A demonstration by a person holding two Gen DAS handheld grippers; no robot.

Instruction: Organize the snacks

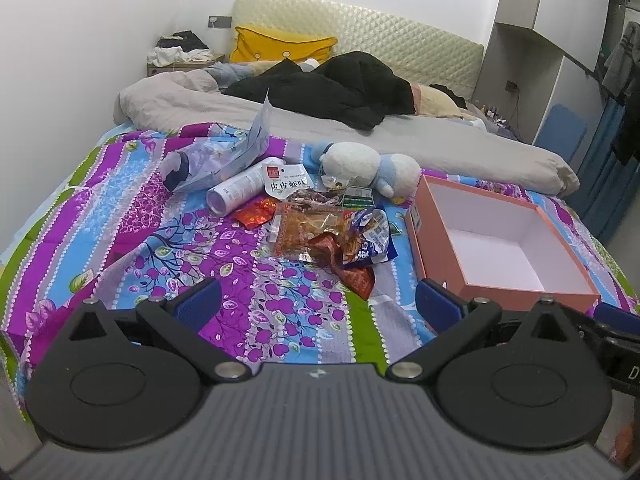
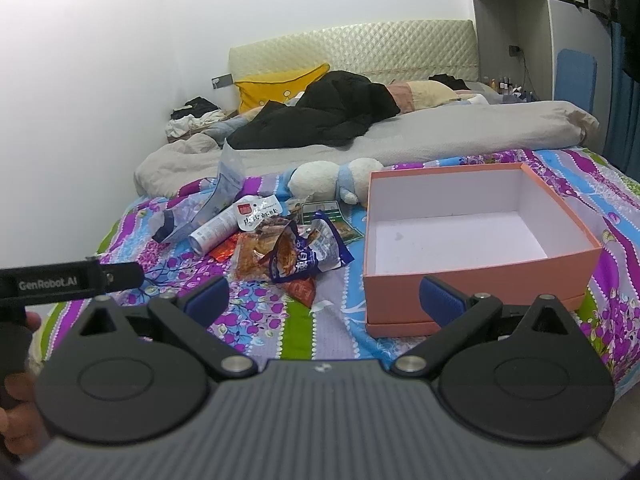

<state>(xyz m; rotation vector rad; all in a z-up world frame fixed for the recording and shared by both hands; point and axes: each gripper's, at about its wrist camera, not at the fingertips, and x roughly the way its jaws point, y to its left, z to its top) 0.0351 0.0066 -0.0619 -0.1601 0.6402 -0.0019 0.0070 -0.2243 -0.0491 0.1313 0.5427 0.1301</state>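
Bed (image 1: 120, 216) with a flowered purple sheet; everything placed from the box. Pink box (image 1: 496, 240), white inside, nothing in it, open top, on the sheet. Stuffed toy (image 1: 368, 166) just beyond the box's far left corner. Snack pile (image 1: 332, 232) just left of the box, apart from it: blue packet (image 2: 308, 252) on top (print unreadable), clear packet of orange snack (image 1: 304, 228) touching it, white tube (image 1: 240, 190) farther left. Left gripper (image 1: 318, 304) low at the bed's near edge, left of the box's near corner, jaws spread wide, nothing held. Right gripper (image 2: 324, 298) before the box's near wall, likewise spread and bare.
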